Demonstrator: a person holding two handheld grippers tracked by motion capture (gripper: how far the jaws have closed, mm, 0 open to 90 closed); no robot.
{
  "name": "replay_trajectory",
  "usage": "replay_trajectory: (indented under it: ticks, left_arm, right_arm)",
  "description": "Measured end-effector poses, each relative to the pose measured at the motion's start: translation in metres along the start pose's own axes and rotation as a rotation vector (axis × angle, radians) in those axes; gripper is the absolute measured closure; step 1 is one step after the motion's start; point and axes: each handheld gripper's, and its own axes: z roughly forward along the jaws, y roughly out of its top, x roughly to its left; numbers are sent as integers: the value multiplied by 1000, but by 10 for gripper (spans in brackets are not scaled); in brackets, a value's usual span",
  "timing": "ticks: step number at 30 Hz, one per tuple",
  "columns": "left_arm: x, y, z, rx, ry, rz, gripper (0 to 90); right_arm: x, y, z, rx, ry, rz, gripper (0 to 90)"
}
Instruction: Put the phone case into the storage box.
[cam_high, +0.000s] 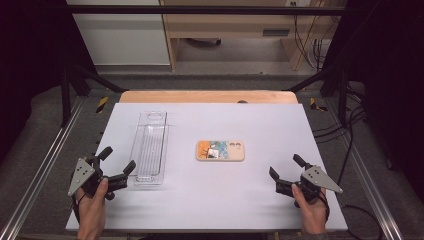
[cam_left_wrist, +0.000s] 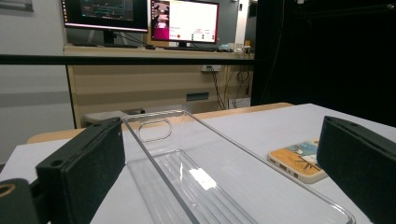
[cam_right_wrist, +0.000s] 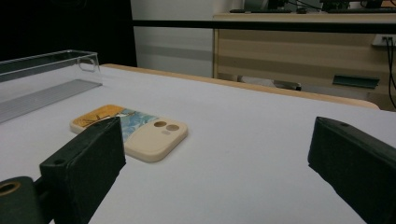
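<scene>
A clear plastic tray (cam_high: 150, 147) lies lengthwise on the left half of the white table top (cam_high: 260, 200). To its right a cream phone case (cam_high: 220, 150) with an orange and blue picture lies flat, camera holes to the right. My left gripper (cam_high: 117, 160) is open just left of the tray's near end, nothing between its jaws. In the left gripper view the tray (cam_left_wrist: 196, 177) runs away between the jaws, with the phone case (cam_left_wrist: 299, 161) to the right. My right gripper (cam_high: 286, 167) is open near the right front of the table. In the right gripper view the phone case (cam_right_wrist: 135, 130) lies ahead on the left.
Black frame bars (cam_high: 200, 10) run around the table, and metal rails (cam_high: 40, 170) line both sides. Cables (cam_high: 350, 125) trail on the floor at the right. Behind the table stands a wooden desk (cam_left_wrist: 159, 79) with monitors (cam_left_wrist: 184, 21). The tray's far end (cam_right_wrist: 51, 70) appears left in the right gripper view.
</scene>
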Motion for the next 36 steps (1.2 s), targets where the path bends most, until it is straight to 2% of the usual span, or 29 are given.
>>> replay_trajectory:
  ticks: [5,9,15,22,26,31,36]
  left_arm:
    - [0,0,-1,-2,1,-7,7]
    - [1,-1,0,1,0,-5,7]
    - [1,-2,1,8,-2,-1,7]
    - [-6,-2,4,17,-10,17,7]
    - [-8,-3,5,19,-16,22,7]
    - [-9,-3,6,22,-20,23,7]
    - [-9,-3,5,19,-20,20,7]
  right_arm:
    - [2,0,0,-13,15,5,42]
    - [1,0,1,-3,5,6,38]
    - [5,0,2,11,15,0,37]
    - [9,1,3,28,26,-9,33]
    - [14,4,3,13,38,-1,29]
    - [20,6,9,30,29,-16,33]
    - [20,12,16,48,31,-2,28]
